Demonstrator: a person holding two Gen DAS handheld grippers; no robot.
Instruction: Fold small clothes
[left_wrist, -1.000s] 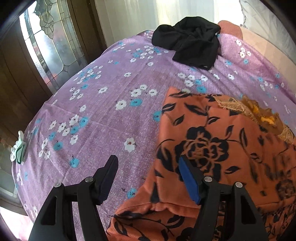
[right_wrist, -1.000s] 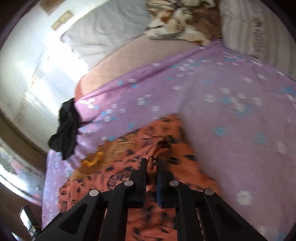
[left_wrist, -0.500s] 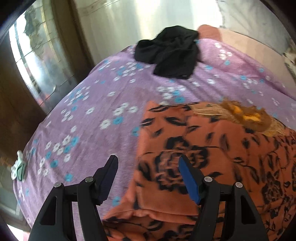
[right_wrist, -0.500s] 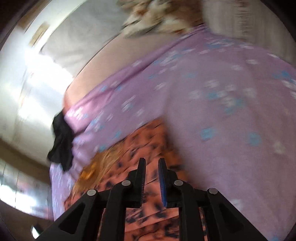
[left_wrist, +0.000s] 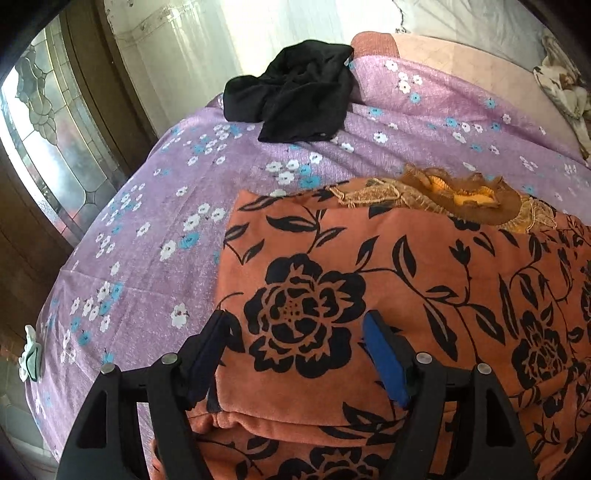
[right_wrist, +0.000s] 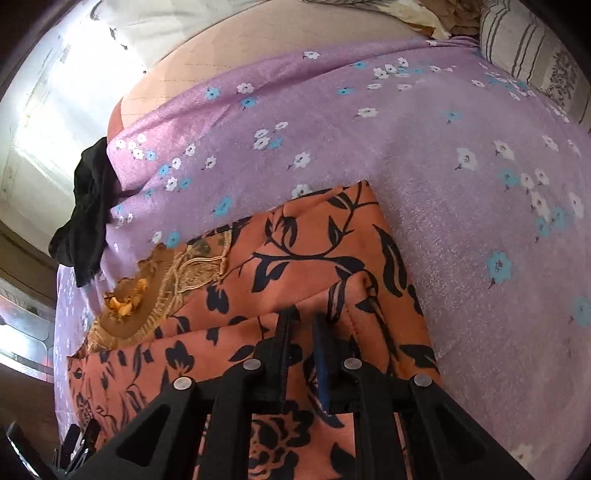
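Observation:
An orange garment with black flowers (left_wrist: 406, 266) lies folded on the purple flowered bedsheet (left_wrist: 166, 206), its brown-gold embroidered neckline (left_wrist: 443, 192) at the far edge. My left gripper (left_wrist: 293, 325) hovers over the garment's left part, jaws wide and still opening. The cloth lies under them and the pads do not press it. In the right wrist view the same garment (right_wrist: 314, 236) shows a raised fold just ahead of my right gripper (right_wrist: 304, 317). Its jaws stand a narrow gap apart with nothing pinched.
A crumpled black garment (left_wrist: 295, 92) lies at the far side of the bed, also seen as the black garment (right_wrist: 88, 214) at the left. A striped pillow (right_wrist: 517, 48) sits at the far right. A glazed door (left_wrist: 48, 129) stands left of the bed.
My right gripper let go of the garment fold it pinched and its jaws parted slightly. My left gripper slid right, from the garment's edge to over it, opening a little wider.

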